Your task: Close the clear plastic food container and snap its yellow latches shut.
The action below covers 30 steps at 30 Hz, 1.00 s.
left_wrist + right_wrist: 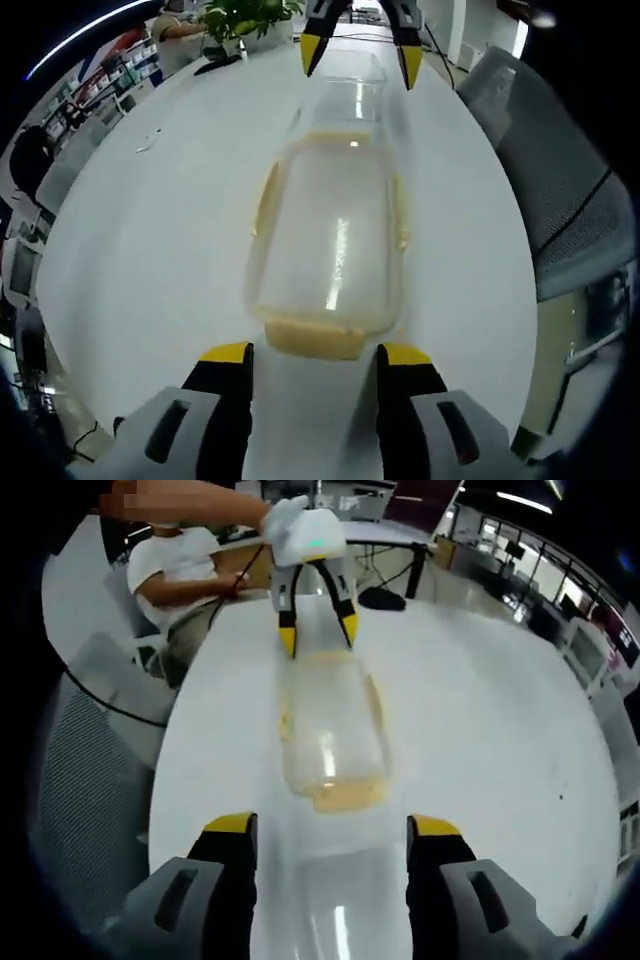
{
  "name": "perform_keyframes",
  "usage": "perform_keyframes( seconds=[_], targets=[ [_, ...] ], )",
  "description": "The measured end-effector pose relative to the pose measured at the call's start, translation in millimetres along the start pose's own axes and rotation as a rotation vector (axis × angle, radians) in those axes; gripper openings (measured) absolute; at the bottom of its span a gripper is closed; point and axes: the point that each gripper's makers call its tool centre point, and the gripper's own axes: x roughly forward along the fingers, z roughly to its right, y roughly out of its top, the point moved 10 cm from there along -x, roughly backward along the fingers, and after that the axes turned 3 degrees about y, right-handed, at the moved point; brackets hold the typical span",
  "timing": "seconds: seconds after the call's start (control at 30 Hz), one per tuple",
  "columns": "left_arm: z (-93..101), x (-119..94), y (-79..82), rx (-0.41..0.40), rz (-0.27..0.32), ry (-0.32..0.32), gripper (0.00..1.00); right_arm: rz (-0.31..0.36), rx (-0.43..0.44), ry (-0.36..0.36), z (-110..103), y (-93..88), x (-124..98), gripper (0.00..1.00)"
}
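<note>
- While a clear plastic food container [330, 245] lies lengthwise at the centre of the left gripper view on a white table [150, 230], the left gripper [315, 375] sits at the bottom of the frame, its yellow-tipped jaws apart and empty, just short of the container's near yellow latch [315, 338].
- Yellow latches also run along the container's two long sides.
- At the top centre of that view, the right gripper [358, 55] faces in from the far end, jaws spread, gripping nothing.
- Seen in the right gripper view, the container sits mid-frame, blurred, between both grippers.
- A potted plant [245, 20] stands at the upper left; a grey mesh chair [560, 190] fills the right edge.
- A seated person in a white shirt [180, 565] appears at the upper left of the right gripper view.
</note>
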Motion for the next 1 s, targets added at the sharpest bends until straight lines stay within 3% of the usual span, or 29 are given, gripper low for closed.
perform_keyframes(
  seconds=[0.33, 0.47, 0.87, 1.0],
  targets=[
    [-5.5, 5.3, 3.2, 0.005, 0.008, -0.045, 0.41, -0.031, 0.003, 0.017, 6.0, 6.6, 13.8, 0.56],
    [-3.2, 6.1, 3.4, 0.005, 0.013, -0.075, 0.34, -0.045, -0.002, 0.024, 9.0, 8.0, 20.1, 0.54],
    [-4.1, 9.7, 9.7, 0.059, 0.026, -0.109, 0.39, -0.065, 0.003, 0.047, 15.1, 10.0, 33.7, 0.51],
    [-5.3, 9.0, 8.6, 0.041, 0.038, -0.109, 0.35, -0.07, 0.0, 0.054, 15.7, 10.5, 38.3, 0.5]
  ],
)
